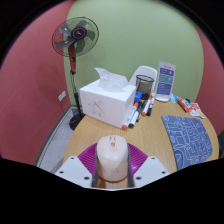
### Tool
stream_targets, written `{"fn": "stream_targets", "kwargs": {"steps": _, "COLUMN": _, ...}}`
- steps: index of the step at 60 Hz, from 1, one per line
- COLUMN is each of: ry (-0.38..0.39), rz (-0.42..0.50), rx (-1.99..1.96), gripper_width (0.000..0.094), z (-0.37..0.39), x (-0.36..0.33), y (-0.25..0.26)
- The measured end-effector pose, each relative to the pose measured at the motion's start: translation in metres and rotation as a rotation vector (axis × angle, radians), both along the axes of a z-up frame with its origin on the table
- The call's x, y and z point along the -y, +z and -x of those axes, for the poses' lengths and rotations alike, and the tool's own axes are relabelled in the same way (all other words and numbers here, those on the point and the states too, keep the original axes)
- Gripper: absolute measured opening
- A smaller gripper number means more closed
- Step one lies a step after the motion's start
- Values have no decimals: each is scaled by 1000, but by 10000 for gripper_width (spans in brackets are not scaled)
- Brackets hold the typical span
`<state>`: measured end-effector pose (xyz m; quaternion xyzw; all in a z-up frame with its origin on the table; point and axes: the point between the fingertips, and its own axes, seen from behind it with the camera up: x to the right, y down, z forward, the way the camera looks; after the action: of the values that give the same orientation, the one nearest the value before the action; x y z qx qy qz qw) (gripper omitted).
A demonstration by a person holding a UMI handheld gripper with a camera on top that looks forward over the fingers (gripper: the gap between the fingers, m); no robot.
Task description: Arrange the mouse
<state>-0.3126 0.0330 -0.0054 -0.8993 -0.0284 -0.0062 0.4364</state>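
A cream-white computer mouse (112, 159) sits between my two fingers, its scroll wheel facing up, and both pink pads (89, 160) press against its sides. My gripper (112, 170) is shut on the mouse and holds it above the near edge of the wooden table (150, 145). A blue patterned mouse pad (188, 138) lies on the table to the right, beyond the fingers.
A white tissue box (106, 98) stands at the table's back left. A black mesh pen cup (145, 85), a white-blue box (166, 82) and loose markers (140, 112) lie behind. A standing fan (75, 40) is at the left by the red wall.
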Motion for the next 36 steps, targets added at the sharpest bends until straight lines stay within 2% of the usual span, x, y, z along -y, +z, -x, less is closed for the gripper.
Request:
{"fn": "stream_targets", "kwargs": {"steps": 7, "ry": 43, "rz": -45, "rx": -36, "gripper_width": 392, "z": 5, "x": 2, "y": 38}}
{"fn": "stream_targets", "kwargs": {"steps": 14, "ry": 80, "rz": -175, "rx": -112, "gripper_width": 392, "z": -4, "x": -5, "y": 127}}
{"fn": "stream_targets", "kwargs": {"steps": 20, "ry": 64, "rz": -299, "rx": -166, "gripper_width": 391, "z": -47, "x": -18, "y": 208}}
{"fn": "stream_targets", "kwargs": {"steps": 24, "ry": 34, "rz": -347, "rx": -183, "gripper_width": 391, "z": -94, "x": -28, "y": 241}}
{"fn": "stream_targets", "kwargs": {"steps": 30, "ry": -32, "rz": -356, "rx": -155, "gripper_width": 388, "z": -181, "x": -42, "y": 242}}
{"fn": "stream_targets", "kwargs": {"steps": 36, "ry": -91, "rz": -277, "rx": -109, "gripper_width": 388, "z": -258, "x": -46, "y": 186}}
